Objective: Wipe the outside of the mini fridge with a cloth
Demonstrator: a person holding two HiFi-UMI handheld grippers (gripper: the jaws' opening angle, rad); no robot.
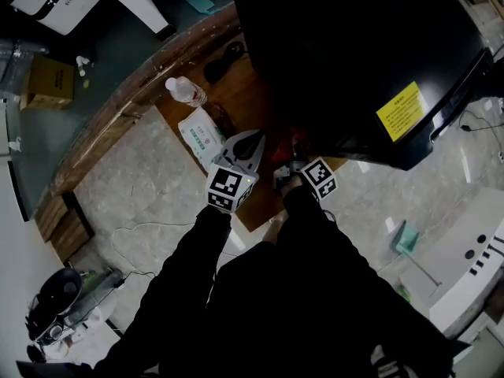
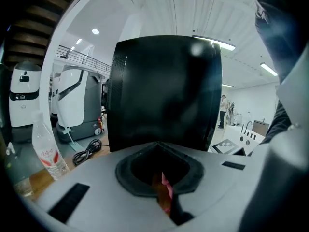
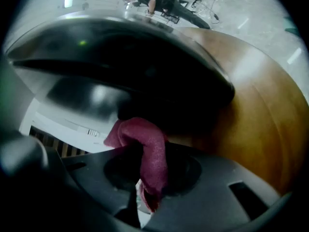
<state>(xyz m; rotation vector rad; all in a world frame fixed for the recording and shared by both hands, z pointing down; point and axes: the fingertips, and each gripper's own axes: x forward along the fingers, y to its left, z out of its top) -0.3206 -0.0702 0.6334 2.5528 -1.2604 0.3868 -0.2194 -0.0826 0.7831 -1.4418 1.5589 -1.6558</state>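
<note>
Standing off at the left of the wooden table (image 1: 252, 207), a water bottle (image 1: 187, 91) and a pack of wipes (image 1: 201, 135) sit clear, we judge, of any wiping path. Next comes our left gripper (image 2: 157, 146), jaws drawn together and aimed squarely at the mini fridge (image 2: 164, 91). A sliver of pink shows in the seam between them. We cannot tell whether that is fabric pinched there or only seen through the slit. We read this claw as the spare one, parked close to steady or take over.

Just beside it, the cloth (image 3: 145, 144) is clamped in our right gripper (image 1: 291, 172). The maroon fabric runs lengthwise along the jaws, then rises past their tips, and its free end curls left toward the fridge's dark lower edge. Bunched that way, it offers a soft pad ahead of the hard plastic, which looks to be the point of the hold. Whether it touches the casing we cannot say.

At the right, the black fridge stands upright on the table, taller than wide in the left gripper view, so its long axis is vertical and one broad side faces us. A yellow label (image 1: 400, 110) marks a surface turned up toward the head view.
</note>
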